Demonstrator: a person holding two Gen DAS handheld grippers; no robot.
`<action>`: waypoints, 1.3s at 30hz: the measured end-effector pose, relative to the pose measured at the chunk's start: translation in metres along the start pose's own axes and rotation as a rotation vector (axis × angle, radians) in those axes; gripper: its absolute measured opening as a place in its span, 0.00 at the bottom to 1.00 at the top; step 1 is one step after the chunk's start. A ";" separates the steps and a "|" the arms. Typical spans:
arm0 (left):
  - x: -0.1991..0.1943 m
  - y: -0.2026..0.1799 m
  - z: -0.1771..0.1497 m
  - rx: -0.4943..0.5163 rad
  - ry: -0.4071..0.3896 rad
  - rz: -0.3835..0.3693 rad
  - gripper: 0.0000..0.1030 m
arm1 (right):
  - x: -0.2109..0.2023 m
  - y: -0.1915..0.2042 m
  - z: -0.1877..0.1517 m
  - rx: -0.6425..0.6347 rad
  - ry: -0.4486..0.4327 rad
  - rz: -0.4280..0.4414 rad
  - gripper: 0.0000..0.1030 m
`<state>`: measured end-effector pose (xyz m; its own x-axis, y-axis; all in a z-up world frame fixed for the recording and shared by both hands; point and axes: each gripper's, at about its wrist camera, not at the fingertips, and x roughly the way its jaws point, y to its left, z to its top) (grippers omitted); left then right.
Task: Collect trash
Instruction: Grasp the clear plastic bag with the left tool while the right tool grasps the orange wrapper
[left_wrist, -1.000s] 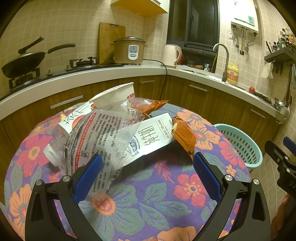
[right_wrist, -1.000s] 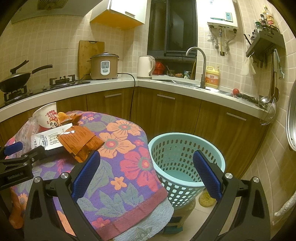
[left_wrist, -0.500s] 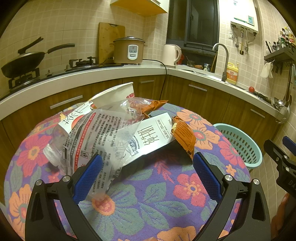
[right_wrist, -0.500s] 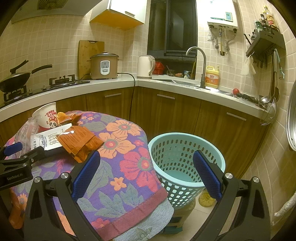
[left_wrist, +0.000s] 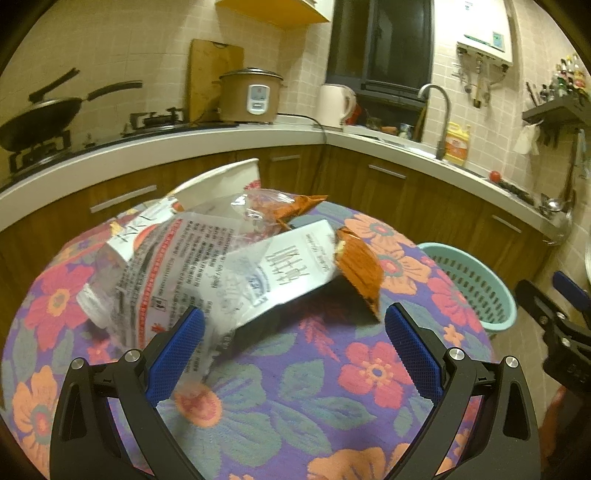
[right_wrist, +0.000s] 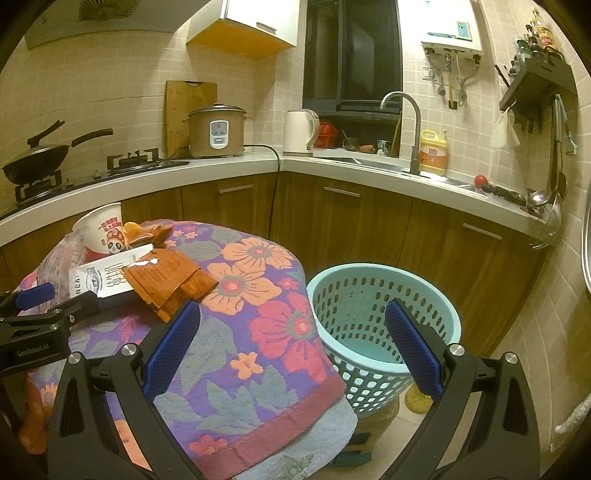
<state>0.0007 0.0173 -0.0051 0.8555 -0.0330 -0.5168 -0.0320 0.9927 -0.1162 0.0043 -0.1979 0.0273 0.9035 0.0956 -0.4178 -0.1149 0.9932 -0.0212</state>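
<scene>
Orange wrapper (left_wrist: 360, 271), white carton (left_wrist: 291, 273), clear printed bag (left_wrist: 166, 266), a second crumpled wrapper (left_wrist: 284, 206) and a paper cup (left_wrist: 218, 184) lie heaped together on the floral cloth (left_wrist: 295, 376) of the table, overlapping one another at its far side. None is yet in the basket (right_wrist: 384, 321), which stands on the floor just beside the table's right edge and looks empty; judged from this, collection has not begun.

Left gripper (left_wrist: 291, 354): jaws spread wide, holding nothing. It sits low over the cloth, facing the heap, the left pad at the bag's near edge; contact cannot be confirmed. The wide opening suits a loose, bulky item such as the bag or carton.

Right gripper (right_wrist: 291, 354): jaws also spread wide, empty, held off the table's right side with the basket between its fingers in its own view. This placement appears to keep it clear of the left gripper's approach and near the drop point.

Risk noted: the items overlap, so lifting one may drag others; thin film may slip from the pads.
</scene>
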 end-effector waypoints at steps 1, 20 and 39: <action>-0.002 0.000 0.000 0.003 -0.005 -0.019 0.92 | 0.001 0.001 0.001 -0.001 0.006 0.020 0.93; -0.064 0.129 0.021 -0.185 0.003 0.051 0.88 | 0.056 0.097 0.028 -0.289 0.085 0.295 0.93; 0.015 0.070 0.023 0.025 0.216 0.130 0.63 | 0.122 0.108 0.028 -0.280 0.297 0.345 0.68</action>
<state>0.0232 0.0891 -0.0013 0.7146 0.0741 -0.6956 -0.1194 0.9927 -0.0169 0.1141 -0.0773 -0.0002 0.6426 0.3497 -0.6818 -0.5271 0.8476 -0.0620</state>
